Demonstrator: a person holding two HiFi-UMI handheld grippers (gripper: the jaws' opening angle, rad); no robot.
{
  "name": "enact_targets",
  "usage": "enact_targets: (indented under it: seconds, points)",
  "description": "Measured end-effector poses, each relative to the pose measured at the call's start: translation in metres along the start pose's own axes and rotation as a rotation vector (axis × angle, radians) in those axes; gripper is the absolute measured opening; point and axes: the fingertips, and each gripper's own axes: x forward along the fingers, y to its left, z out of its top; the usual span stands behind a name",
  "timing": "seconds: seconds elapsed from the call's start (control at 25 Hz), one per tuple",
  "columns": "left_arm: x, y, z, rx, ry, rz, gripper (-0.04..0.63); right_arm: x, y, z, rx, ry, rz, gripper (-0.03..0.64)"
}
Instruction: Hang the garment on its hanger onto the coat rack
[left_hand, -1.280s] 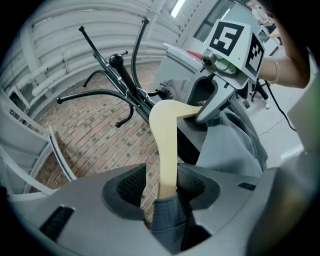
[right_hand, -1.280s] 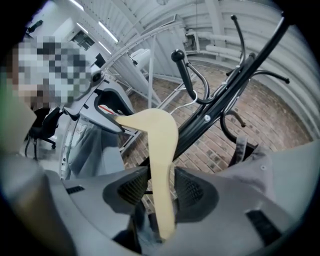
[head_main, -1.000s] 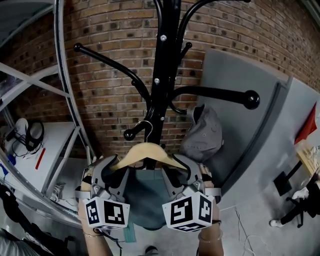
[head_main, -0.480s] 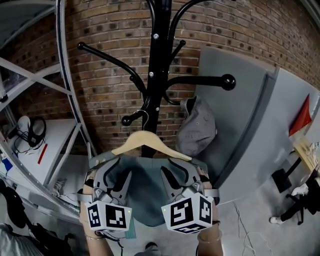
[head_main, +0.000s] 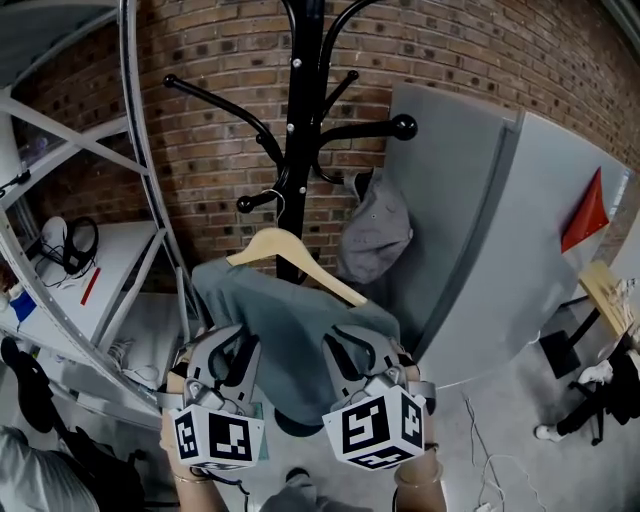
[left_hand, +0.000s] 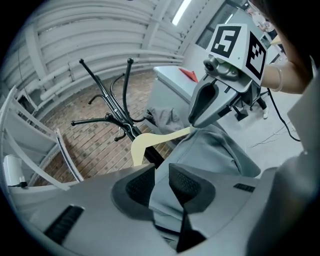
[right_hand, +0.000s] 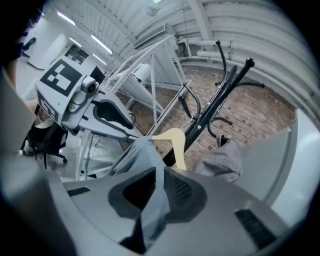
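Note:
A wooden hanger (head_main: 300, 262) hangs by its hook from a low peg of the black coat rack (head_main: 298, 130), its right end tilted down. A grey-teal garment (head_main: 290, 325) drapes from it. Both grippers sit low on the garment, under the hanger. My left gripper (head_main: 232, 345) is closing, with a fold of fabric between its pads (left_hand: 141, 184) and a little room left. My right gripper (head_main: 362, 348) is closing too, and its pads (right_hand: 176, 190) pinch a strip of the fabric. The hanger (left_hand: 150, 141) also shows in the left gripper view, beyond the jaws.
A grey cap (head_main: 375, 238) hangs on the rack to the right of the hanger. A grey panel (head_main: 470, 220) stands right of it against the brick wall (head_main: 210, 150). A metal shelf frame (head_main: 140, 190) rises at the left. A person in dark clothes (head_main: 30, 400) is at the lower left.
Both grippers have dropped from the hanger's arms to the garment below, and their jaws have narrowed. The hanger now hangs from the peg on its own, tilted.

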Motion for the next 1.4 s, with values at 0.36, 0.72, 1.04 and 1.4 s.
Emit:
enact_targets:
  seconds: [0.36, 0.72, 1.04, 1.4]
  points:
    - [-0.037, -0.034, 0.005, -0.027, 0.077, 0.001, 0.021, -0.038, 0.022, -0.017, 0.019, 0.014, 0.051, 0.051]
    - [-0.061, -0.065, 0.005, -0.079, 0.132, -0.038, 0.003, -0.060, 0.039, -0.033, 0.029, 0.043, 0.087, 0.043]
    - [-0.073, -0.078, 0.004, -0.102, 0.129, -0.065, 0.003, -0.064, 0.049, -0.041, 0.054, 0.058, 0.109, 0.035]
    - [-0.067, -0.089, -0.008, -0.099, 0.201, -0.151, 0.003, -0.060, 0.046, -0.036, 0.063, 0.050, 0.104, 0.035]
